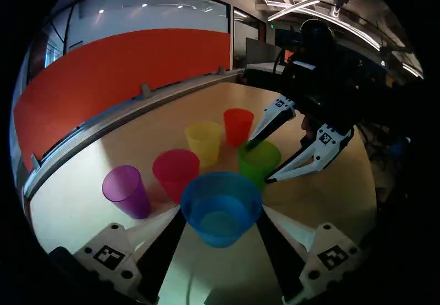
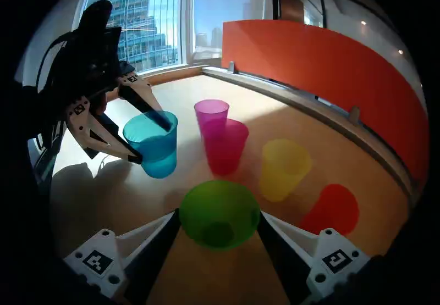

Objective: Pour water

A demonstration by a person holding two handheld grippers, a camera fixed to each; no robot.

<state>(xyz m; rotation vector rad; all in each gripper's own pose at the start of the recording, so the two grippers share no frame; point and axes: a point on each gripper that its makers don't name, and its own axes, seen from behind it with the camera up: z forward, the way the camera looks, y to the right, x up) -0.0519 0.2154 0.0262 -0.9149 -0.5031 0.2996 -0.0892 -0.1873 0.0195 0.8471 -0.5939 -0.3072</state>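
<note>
Left gripper [image 1: 221, 211] is clamping the blue cup [image 1: 221, 201], water sitting inside it. Right gripper [image 2: 219, 216] is squeezing the green cup [image 2: 219, 209] from both sides. Beyond them, the pink cup [image 1: 176, 168], purple cup [image 1: 126, 189], yellow cup [image 1: 204, 140] and red cup [image 1: 238, 125] are standing upright on the wooden table [image 1: 330, 195].

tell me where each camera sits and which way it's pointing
left gripper view: rides the left gripper, looks across the table toward an orange wall panel; its two fingers hold a blue cup.
right gripper view: rides the right gripper, faces the windows; its fingers hold a green cup.
shared: all six cups, and each shows the other gripper across the table.
</note>
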